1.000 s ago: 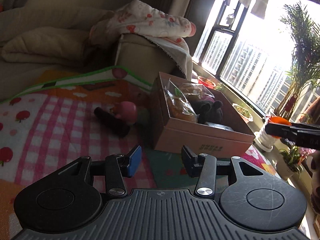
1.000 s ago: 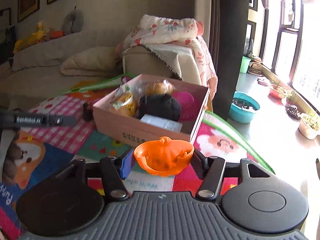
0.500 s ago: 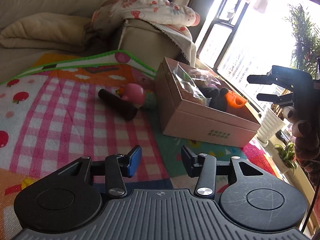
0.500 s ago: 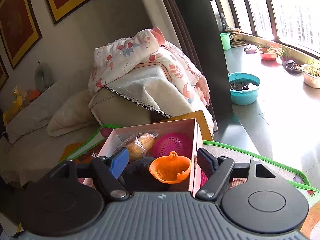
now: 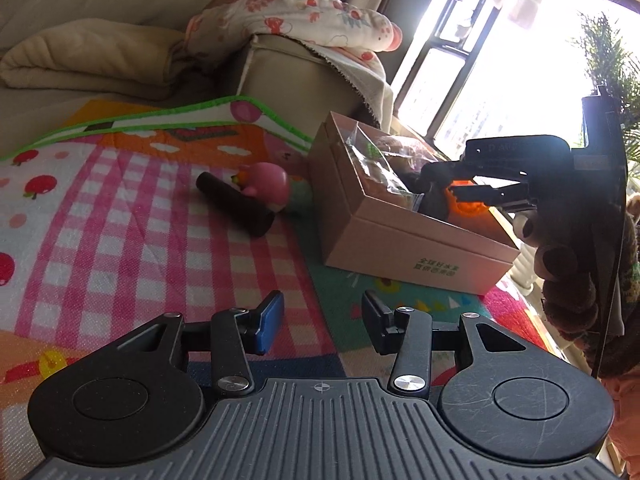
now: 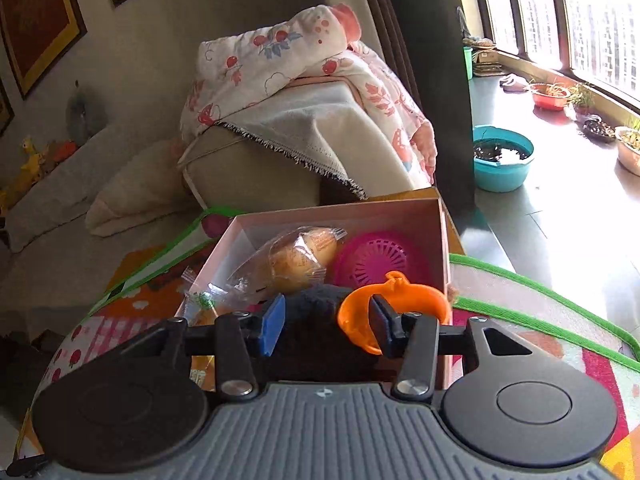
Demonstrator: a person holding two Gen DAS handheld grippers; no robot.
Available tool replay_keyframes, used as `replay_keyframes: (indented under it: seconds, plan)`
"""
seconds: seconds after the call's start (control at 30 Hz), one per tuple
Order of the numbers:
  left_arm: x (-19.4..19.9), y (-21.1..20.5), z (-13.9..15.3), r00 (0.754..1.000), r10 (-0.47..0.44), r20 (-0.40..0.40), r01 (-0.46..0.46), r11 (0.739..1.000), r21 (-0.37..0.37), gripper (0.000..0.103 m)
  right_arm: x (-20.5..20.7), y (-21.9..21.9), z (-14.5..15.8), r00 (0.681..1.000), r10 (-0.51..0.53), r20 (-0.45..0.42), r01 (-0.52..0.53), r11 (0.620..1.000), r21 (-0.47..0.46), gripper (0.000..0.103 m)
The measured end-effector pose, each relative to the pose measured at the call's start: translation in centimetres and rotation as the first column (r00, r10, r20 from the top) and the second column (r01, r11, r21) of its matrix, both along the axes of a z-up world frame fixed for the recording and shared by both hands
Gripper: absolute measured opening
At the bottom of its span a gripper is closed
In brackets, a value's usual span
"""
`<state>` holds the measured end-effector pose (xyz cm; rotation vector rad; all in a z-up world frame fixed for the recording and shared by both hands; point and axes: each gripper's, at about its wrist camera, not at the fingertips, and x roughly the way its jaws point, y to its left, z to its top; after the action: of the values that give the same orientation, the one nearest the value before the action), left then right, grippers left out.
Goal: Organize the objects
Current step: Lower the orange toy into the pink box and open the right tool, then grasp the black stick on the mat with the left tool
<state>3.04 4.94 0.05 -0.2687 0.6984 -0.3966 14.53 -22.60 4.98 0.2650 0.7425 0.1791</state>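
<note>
A pink cardboard box (image 6: 442, 240) (image 5: 400, 236) stands on the play mat (image 5: 120, 216). It holds a wrapped bun (image 6: 298, 260), a pink round basket (image 6: 372, 260), a dark plush (image 6: 316, 300) and an orange pumpkin bowl (image 6: 404, 300) (image 5: 468, 205). My right gripper (image 6: 326, 324) (image 5: 460, 184) hovers over the box's near right corner with its jaws closing. Only the bowl's left rim lies between them, against the right finger, and the blue pad (image 6: 272, 322) stands apart from it. My left gripper (image 5: 324, 320) is open and empty, low over the mat short of the box.
A black cylinder (image 5: 236, 204) and a pink toy (image 5: 266, 186) lie on the mat left of the box. Behind stands a beige sofa (image 6: 256, 168) draped with a flowered blanket (image 6: 280, 52). A teal basin (image 6: 502, 158) and plant pots (image 6: 550, 96) sit along the window floor.
My right gripper carried the orange bowl over the box and let it go. The bowl now rests in the box by the right finger. My left gripper stayed almost still.
</note>
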Motion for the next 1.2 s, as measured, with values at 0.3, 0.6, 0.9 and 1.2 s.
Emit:
replay_keyframes:
  seconds: [0.3, 0.6, 0.9, 1.2]
  plan:
    - [-0.3, 1.3, 0.0, 1.000, 0.031, -0.004, -0.031, 1.000, -0.007, 0.048, -0.4, 0.2, 1.8, 0.997, 0.073, 0.040, -0.077, 0.991, 0.108, 0.058]
    - [3.1, 2.7, 1.6, 0.987, 0.163, 0.006, -0.163, 0.987, -0.014, 0.048, -6.6, -1.0, 1.9, 0.990, 0.032, 0.140, -0.019, 0.995, -0.095, 0.073]
    - [11.7, 2.2, 2.4, 0.950, 0.311, -0.036, -0.311, 0.950, 0.002, 0.048, -15.1, 3.0, -1.9, 0.966, 0.165, 0.201, -0.089, 0.937, -0.338, 0.089]
    - [16.5, -1.7, 0.7, 0.974, 0.221, -0.056, -0.207, 0.960, 0.189, 0.044, -16.6, 4.2, -4.7, 0.970, 0.182, 0.162, -0.124, 0.940, -0.317, 0.102]
